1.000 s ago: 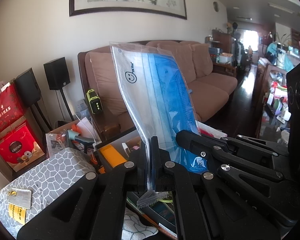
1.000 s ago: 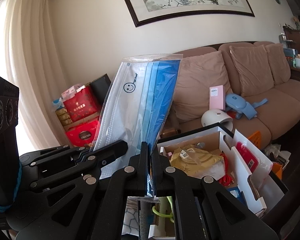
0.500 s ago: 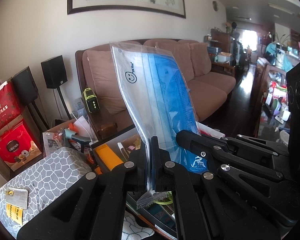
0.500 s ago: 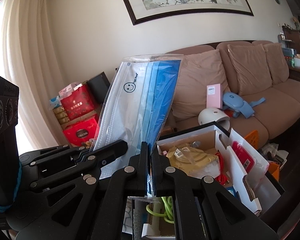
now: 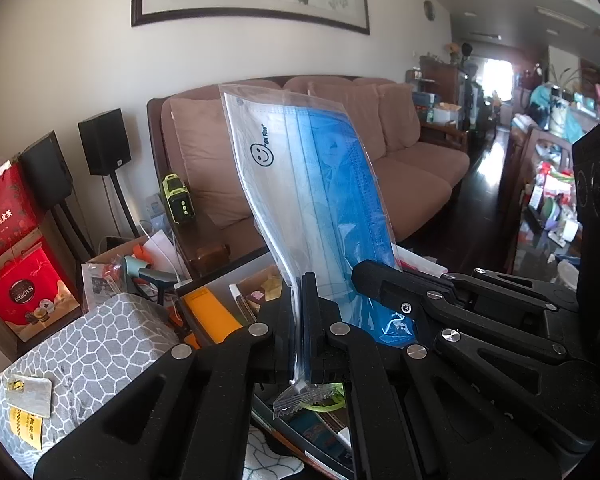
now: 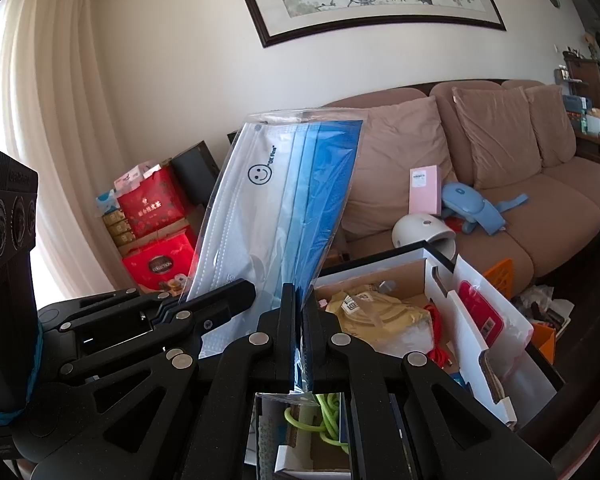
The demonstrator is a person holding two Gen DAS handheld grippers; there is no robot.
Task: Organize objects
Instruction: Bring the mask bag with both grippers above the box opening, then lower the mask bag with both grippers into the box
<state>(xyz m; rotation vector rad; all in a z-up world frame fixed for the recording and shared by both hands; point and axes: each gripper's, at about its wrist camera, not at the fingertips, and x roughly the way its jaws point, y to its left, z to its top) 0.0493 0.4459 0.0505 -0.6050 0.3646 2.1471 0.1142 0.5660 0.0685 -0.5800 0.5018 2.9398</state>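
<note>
A clear bag of blue face masks [image 5: 316,200] (a smiley printed on it) stands upright in mid-air above cluttered boxes, its lower edge pinched by both claws. The left gripper [image 5: 302,320] clamps one bottom corner; the right gripper [image 6: 299,328] clamps the other, alongside. A brown sofa [image 6: 500,184] lies behind.

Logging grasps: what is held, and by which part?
Both the left gripper and right gripper pinch the mask bag at its lower edge.
</note>
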